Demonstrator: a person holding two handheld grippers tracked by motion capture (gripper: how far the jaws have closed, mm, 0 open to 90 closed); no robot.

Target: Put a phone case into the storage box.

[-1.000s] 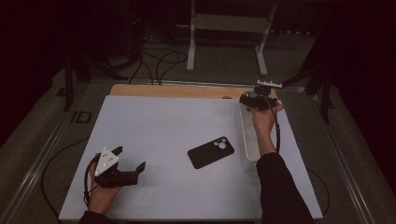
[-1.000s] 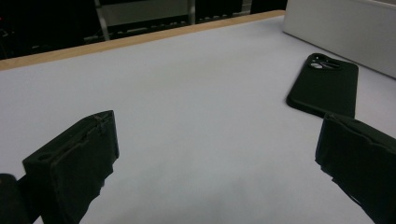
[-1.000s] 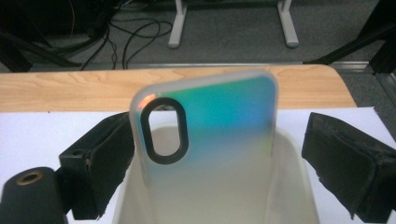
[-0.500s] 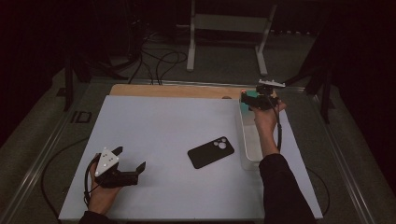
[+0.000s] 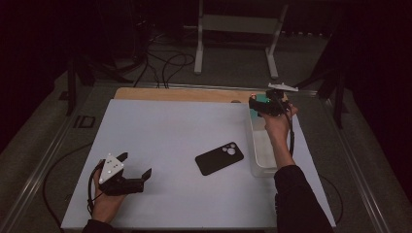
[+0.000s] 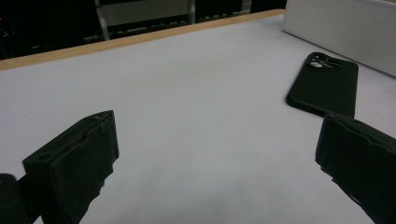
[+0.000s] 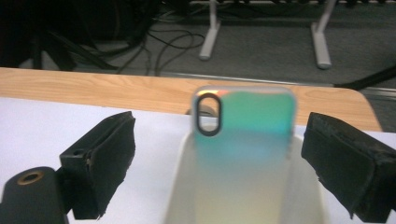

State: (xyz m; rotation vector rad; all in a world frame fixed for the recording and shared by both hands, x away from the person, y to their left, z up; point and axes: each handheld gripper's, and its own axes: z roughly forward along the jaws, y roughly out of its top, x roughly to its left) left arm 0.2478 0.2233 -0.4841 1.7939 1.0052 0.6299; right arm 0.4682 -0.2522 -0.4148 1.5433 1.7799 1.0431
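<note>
An iridescent phone case (image 7: pixel 243 135) stands propped at the far end of a clear tray (image 5: pixel 257 165), framed by the wide-open right gripper (image 7: pixel 224 158), which looks set to close on it, while the left gripper (image 5: pixel 131 167) idles wide near a black phone (image 5: pixel 219 158); no writing legible.

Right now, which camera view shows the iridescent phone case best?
The right gripper view: the iridescent phone case stands close, between the open jaws, in the white tray. In the high view it is a small green patch by the right gripper.
</note>
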